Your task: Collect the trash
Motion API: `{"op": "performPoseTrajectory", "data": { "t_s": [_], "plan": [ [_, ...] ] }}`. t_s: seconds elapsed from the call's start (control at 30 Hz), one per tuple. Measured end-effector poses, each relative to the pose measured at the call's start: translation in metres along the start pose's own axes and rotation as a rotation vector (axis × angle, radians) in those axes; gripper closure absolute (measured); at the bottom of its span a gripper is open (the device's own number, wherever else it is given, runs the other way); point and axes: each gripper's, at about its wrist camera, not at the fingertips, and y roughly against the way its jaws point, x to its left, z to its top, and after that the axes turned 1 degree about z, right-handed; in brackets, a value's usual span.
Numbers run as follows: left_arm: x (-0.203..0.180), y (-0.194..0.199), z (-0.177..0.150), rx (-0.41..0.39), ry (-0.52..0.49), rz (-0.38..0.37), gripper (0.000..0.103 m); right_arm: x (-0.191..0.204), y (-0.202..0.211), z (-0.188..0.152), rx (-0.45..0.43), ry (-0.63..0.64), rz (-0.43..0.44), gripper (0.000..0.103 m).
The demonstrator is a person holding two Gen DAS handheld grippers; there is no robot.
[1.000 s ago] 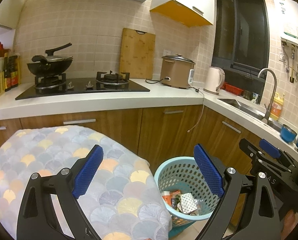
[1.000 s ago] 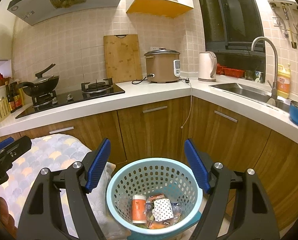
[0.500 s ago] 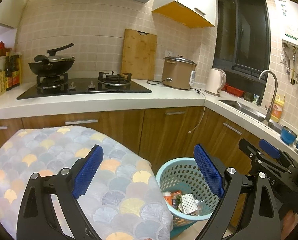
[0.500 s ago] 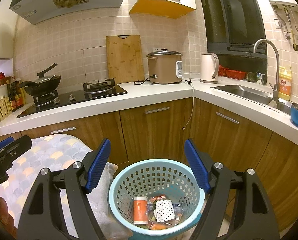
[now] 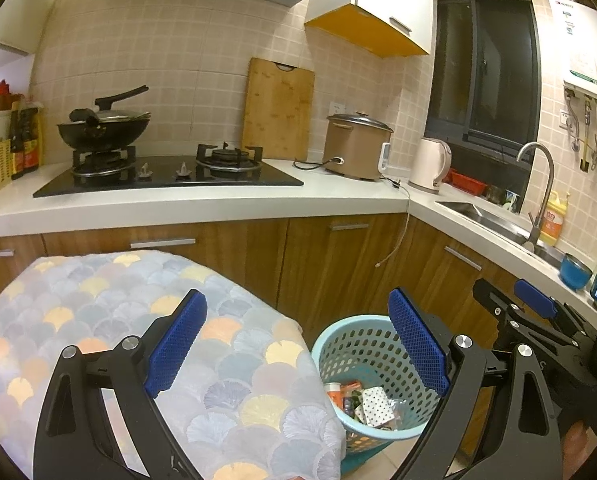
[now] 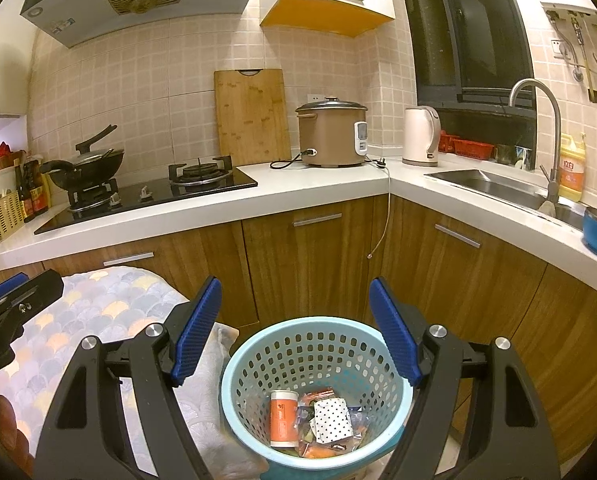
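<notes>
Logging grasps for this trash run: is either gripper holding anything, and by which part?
Nothing is held. The left gripper and right gripper are both open and empty above the basket.

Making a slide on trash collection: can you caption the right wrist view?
Open right gripper above a blue basket holding a bottle and wrappers, beside a patterned cloth.

My left gripper (image 5: 296,344) hangs with jaws wide apart, nothing between them, over a scallop-patterned pastel cloth (image 5: 146,320). Just beside the cloth stands a perforated light-blue plastic basket (image 5: 362,344) holding crumpled wrappers (image 5: 368,402).
</notes>
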Motion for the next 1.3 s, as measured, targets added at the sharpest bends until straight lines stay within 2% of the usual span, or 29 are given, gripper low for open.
{"op": "performPoseTrajectory", "data": {
  "t_s": [0.67,1.3],
  "plan": [
    [0.017,-0.002,-0.003,0.006,0.018,0.01,0.013,0.012,-0.007,-0.001,0.018,0.017,0.006,0.031],
    [0.048,-0.018,-0.012,0.023,0.019,0.044,0.013,0.048,-0.034,-0.013,0.034,0.058,0.006,0.028]
  ]
}}
